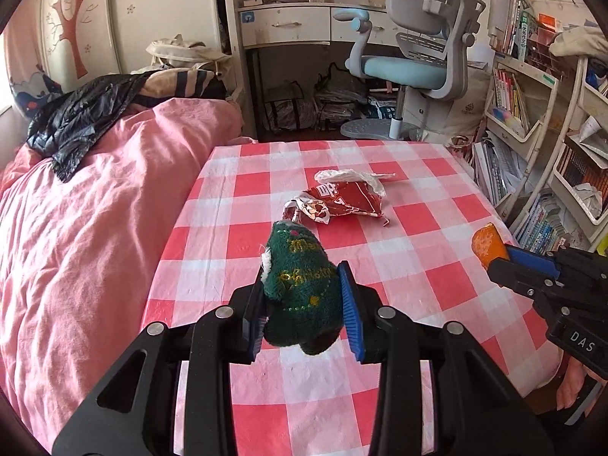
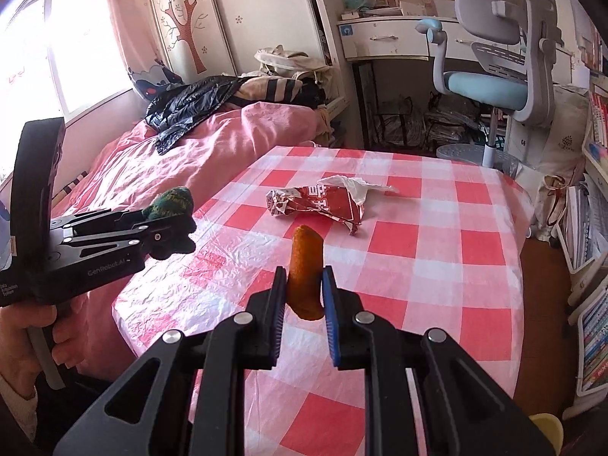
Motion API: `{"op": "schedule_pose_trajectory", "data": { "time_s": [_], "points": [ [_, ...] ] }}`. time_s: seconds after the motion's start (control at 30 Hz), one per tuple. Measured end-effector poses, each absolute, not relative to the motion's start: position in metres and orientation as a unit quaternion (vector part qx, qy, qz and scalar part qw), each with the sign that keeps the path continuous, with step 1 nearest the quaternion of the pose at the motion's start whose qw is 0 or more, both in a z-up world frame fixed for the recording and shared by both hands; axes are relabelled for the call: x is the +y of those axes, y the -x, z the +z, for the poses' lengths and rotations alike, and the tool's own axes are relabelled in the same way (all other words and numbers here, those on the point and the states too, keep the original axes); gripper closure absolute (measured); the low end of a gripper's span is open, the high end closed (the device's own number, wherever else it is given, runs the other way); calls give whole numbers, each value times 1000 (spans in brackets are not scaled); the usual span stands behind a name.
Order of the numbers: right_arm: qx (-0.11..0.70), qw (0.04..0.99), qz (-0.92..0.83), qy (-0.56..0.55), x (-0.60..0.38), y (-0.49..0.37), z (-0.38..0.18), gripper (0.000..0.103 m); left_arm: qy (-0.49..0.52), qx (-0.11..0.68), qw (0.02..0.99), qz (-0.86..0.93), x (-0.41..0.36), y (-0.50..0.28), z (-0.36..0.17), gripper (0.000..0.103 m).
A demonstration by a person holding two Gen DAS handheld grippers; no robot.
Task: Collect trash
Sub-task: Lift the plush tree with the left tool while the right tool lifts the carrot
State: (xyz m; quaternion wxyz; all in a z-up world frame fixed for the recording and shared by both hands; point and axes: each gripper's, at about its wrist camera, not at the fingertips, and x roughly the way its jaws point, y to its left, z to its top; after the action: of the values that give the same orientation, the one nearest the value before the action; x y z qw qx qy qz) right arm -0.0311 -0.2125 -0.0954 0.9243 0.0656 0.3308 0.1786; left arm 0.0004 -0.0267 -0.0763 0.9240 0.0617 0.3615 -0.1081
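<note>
- Left gripper (image 1: 302,292) is clamped on a dark green knitted item (image 1: 302,288) w/ gold lettering, prob. a small sock or pouch; its blue pads (image 1: 349,304) press both sides; the item sticks out ahead of the tips and hangs above the checked tablecloth (image 1: 380,361)
- From the right wrist cam the same left gripper (image 2: 167,224) shows side-on at far left, green item (image 2: 171,199) bulging from its tips, held over the table edge next to the pink bedding (image 2: 212,152)
- Right gripper (image 2: 304,296) grips an orange curved piece (image 2: 306,273) betw. its blue pads; the piece stands upright, top end rising past the fingertips, lower end hanging below them, off the cloth; what it's made of is unclear at this res.
- In the left cam the right gripper (image 1: 494,254) comes in from the right, orange piece (image 1: 488,245) at its tip
- Red-and-white crumpled wrapper (image 2: 319,205) lies on the tablecloth (image 2: 437,250) ahead of both claws, well past the tips, touching neither; a white crumpled scrap (image 2: 353,184) lies against its far edge
- Black plastic bag (image 1: 79,117) lies on the bedding, far ahead-left of the left claw
- Grey-blue desk chair (image 1: 425,49) stands beyond the table's far side; bookshelf (image 1: 532,114) off to the right
</note>
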Motion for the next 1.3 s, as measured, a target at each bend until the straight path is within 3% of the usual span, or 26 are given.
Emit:
{"op": "schedule_pose_trajectory", "data": {
  "time_s": [0.9,1.3],
  "points": [
    [303,935,173,-71,-225,41,-81,83,-64,348,923,-152,-52,2,-73,70],
    [285,955,49,-72,-326,113,-72,83,-75,343,885,-306,-167,34,-66,70]
  ]
}}
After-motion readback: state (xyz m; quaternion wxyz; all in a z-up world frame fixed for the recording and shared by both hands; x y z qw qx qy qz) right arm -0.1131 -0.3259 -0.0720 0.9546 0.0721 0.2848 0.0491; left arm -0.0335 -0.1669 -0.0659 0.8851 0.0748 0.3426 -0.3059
